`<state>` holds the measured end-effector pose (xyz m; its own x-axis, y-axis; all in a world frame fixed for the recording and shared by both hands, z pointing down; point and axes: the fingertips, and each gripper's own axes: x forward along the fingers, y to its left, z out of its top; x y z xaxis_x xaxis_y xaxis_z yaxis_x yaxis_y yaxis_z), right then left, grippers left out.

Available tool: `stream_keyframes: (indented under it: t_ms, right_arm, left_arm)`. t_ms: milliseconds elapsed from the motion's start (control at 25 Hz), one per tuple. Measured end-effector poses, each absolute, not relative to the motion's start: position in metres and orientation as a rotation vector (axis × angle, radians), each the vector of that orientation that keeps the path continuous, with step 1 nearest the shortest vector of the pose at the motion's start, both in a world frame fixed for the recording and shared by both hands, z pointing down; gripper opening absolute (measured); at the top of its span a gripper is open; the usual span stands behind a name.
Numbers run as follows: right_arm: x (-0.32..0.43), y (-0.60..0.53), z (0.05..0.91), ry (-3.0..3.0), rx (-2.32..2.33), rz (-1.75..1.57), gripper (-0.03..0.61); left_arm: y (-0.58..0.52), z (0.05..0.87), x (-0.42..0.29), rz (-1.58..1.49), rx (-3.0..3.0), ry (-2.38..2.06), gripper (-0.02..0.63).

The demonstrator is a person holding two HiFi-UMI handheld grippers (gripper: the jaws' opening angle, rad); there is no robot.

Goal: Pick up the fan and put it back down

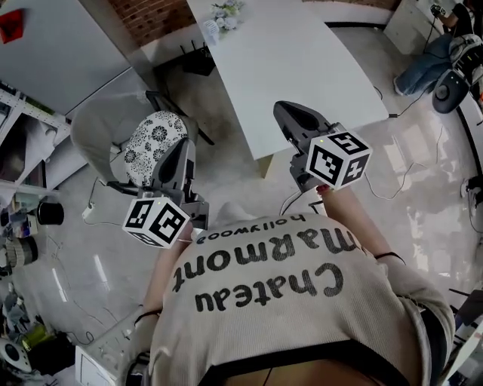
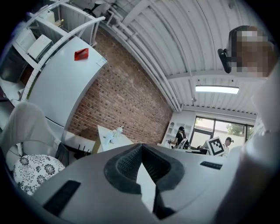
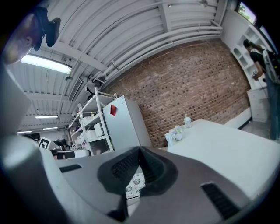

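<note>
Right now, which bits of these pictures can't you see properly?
- Fan: none can be made out in any view.
- Small things at the white table's far end: head view, too small, and cut off by the top edge.
- Chair cushion: head view, partly behind the left gripper.
- Floor by the person's feet: head view, hidden by the shirt.
- What's on the shelf: right gripper view, too small.

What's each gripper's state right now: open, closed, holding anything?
Left gripper: closed, tips together, holding nothing.
Right gripper: closed, tips together, holding nothing.
</note>
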<state>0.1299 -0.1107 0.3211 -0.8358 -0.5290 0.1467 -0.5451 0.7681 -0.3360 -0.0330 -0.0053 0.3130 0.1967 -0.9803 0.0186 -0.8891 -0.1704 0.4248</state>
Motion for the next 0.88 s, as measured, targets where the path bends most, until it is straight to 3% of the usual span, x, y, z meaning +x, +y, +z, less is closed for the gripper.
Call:
stream_keyframes:
  t_ms: [480, 880]
  right_arm:
    - [0.078, -0.122, 0.342, -2.879, 0.876, 0.599, 0.003]
    - [-0.005, -0.183, 0.337, -2.863, 0.956, 0.635, 0.003]
  left_arm:
    - [-0.010, 0.322, -0.090, -0.422, 2.106, -1.823, 0.000]
    - [-0.078, 0.317, -0.187, -0.398, 2.105, -1.823, 0.000]
